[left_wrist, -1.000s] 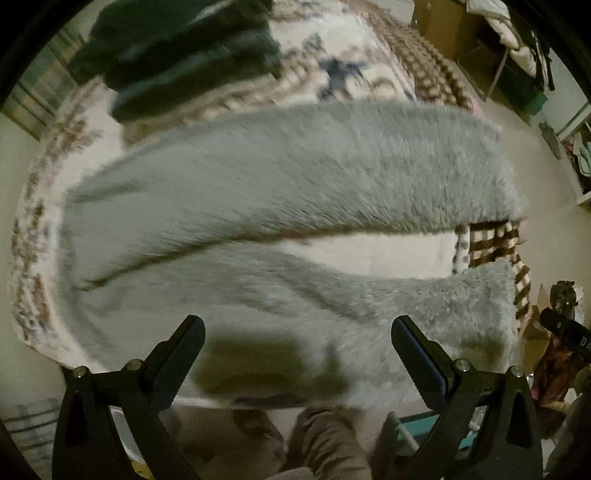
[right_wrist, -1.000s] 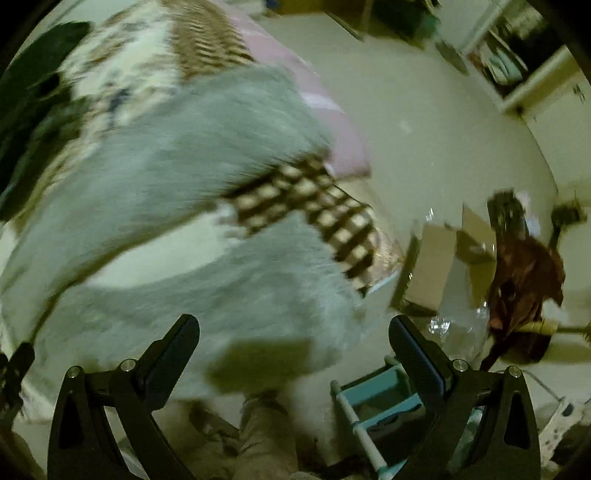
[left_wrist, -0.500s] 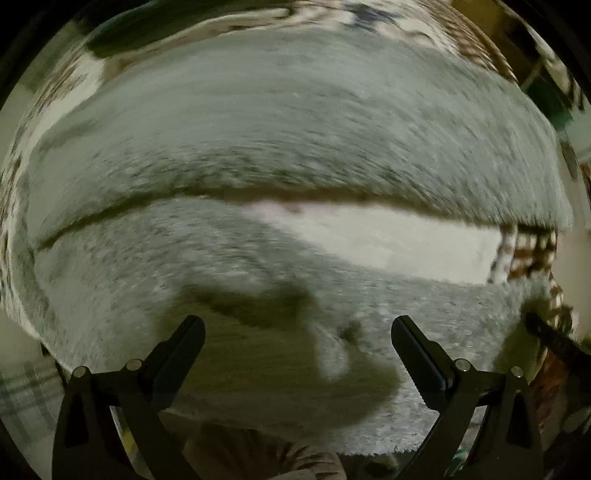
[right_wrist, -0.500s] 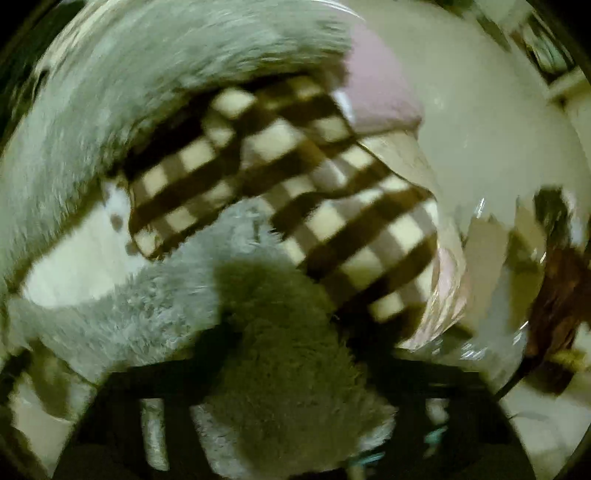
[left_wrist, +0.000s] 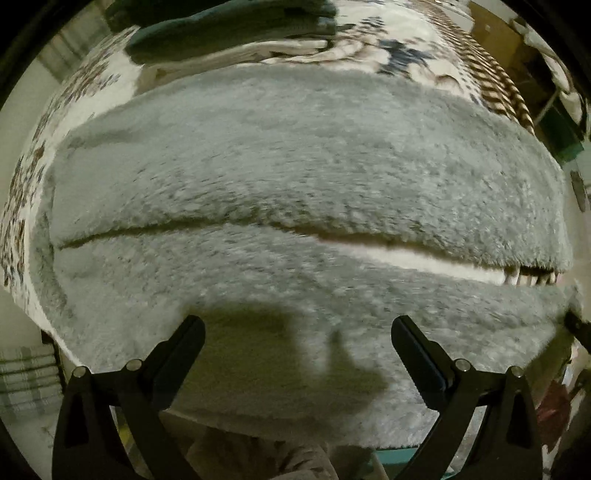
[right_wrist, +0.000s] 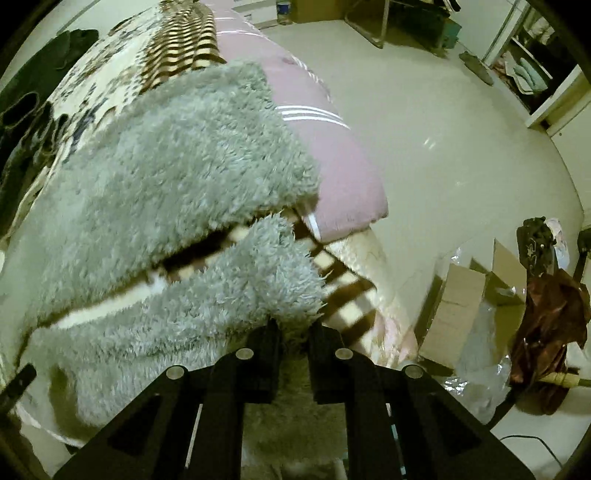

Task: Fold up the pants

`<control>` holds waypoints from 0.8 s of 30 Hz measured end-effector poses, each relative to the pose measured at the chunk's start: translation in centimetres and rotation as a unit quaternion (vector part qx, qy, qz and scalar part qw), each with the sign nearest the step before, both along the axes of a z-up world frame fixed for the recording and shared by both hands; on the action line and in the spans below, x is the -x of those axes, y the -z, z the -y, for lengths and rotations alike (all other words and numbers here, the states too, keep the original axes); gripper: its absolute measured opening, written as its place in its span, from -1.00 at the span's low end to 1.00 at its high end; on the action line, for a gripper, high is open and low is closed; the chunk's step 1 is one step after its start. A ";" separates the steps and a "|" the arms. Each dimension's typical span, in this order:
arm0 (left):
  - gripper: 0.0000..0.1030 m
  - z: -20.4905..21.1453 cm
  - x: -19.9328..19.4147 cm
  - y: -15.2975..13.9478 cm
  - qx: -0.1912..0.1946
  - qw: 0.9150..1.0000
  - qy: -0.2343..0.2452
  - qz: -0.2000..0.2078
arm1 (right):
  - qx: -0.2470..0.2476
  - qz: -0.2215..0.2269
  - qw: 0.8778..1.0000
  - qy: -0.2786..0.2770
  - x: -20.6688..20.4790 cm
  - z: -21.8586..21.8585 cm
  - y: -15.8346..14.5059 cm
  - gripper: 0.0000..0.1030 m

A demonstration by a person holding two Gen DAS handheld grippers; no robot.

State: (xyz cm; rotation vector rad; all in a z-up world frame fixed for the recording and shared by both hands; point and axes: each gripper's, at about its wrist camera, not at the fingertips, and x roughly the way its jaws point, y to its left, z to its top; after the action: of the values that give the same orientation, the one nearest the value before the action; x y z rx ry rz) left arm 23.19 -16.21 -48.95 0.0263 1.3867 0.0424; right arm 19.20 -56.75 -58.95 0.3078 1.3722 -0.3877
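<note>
Left wrist view: the grey fleece pants (left_wrist: 295,177) lie flat across the bed (left_wrist: 85,85), the two legs side by side with a narrow gap between them. The left gripper (left_wrist: 297,343) hangs over the near leg with its jaws wide apart and holds nothing. Some dark folded clothes (left_wrist: 229,33) lie on the bed behind the pants.

In the right wrist view the right gripper (right_wrist: 293,328) has its jaws nearly closed on the cuff end of the near leg (right_wrist: 280,288); it seems to pinch the fleece, but the contact is partly hidden. A pink cover (right_wrist: 332,155) lies beside the pants, and cardboard boxes (right_wrist: 461,295) stand on the floor (right_wrist: 443,129).
</note>
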 end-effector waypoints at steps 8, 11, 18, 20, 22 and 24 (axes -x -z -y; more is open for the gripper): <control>1.00 3.2 3.9 1.3 0.001 1.000 0.024 -0.010 | -0.053 -0.035 0.994 0.088 4.1 2.3 1.4 0.16; 1.00 3.1 6.6 2.8 0.003 0.999 0.019 -0.040 | -0.099 -0.076 0.979 0.161 7.9 3.8 4.0 0.17; 1.00 4.0 11.1 4.5 0.018 0.997 0.031 -0.065 | -0.066 -0.077 0.988 0.119 8.8 1.3 3.1 -0.74; 1.00 4.0 11.5 4.2 0.022 0.997 0.034 -0.059 | -0.025 -0.043 0.994 0.094 8.6 0.1 0.3 -0.86; 1.00 4.3 11.0 4.0 0.026 0.998 0.034 -0.054 | 0.003 -0.002 0.999 0.042 8.1 -2.3 -2.6 -0.86; 1.00 4.5 10.0 3.8 0.027 0.998 0.031 -0.048 | -0.037 0.029 0.998 -0.041 7.4 -6.0 -4.3 -0.86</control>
State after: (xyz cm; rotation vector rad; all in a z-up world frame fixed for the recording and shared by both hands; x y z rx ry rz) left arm 13.20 -20.69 -52.79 0.0268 1.4816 -0.0496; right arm 11.83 -50.75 -54.65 0.3203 1.3394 -0.2579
